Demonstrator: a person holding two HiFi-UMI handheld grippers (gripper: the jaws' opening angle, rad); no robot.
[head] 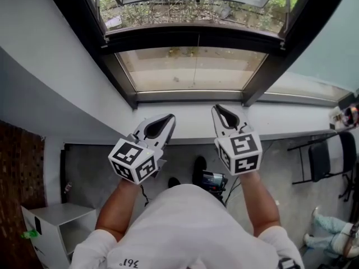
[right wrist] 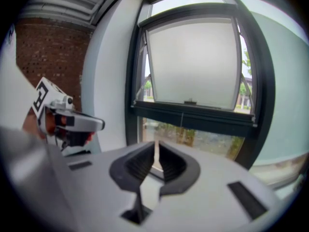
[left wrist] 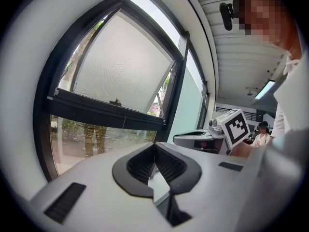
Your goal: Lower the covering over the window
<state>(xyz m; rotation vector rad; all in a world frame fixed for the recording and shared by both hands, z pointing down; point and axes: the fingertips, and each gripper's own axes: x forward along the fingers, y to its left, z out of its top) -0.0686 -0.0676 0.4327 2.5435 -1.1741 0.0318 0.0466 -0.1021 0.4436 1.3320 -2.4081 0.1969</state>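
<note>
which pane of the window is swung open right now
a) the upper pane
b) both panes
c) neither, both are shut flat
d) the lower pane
a: the upper pane is tilted outward at its bottom edge, leaving open gaps at its sides, while the lower pane sits flat in its frame.

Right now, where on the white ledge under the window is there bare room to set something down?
The ledge is bare between the left gripper and right gripper, and from the right gripper along to the clutter at its far right end, the only crowded spot.
</note>
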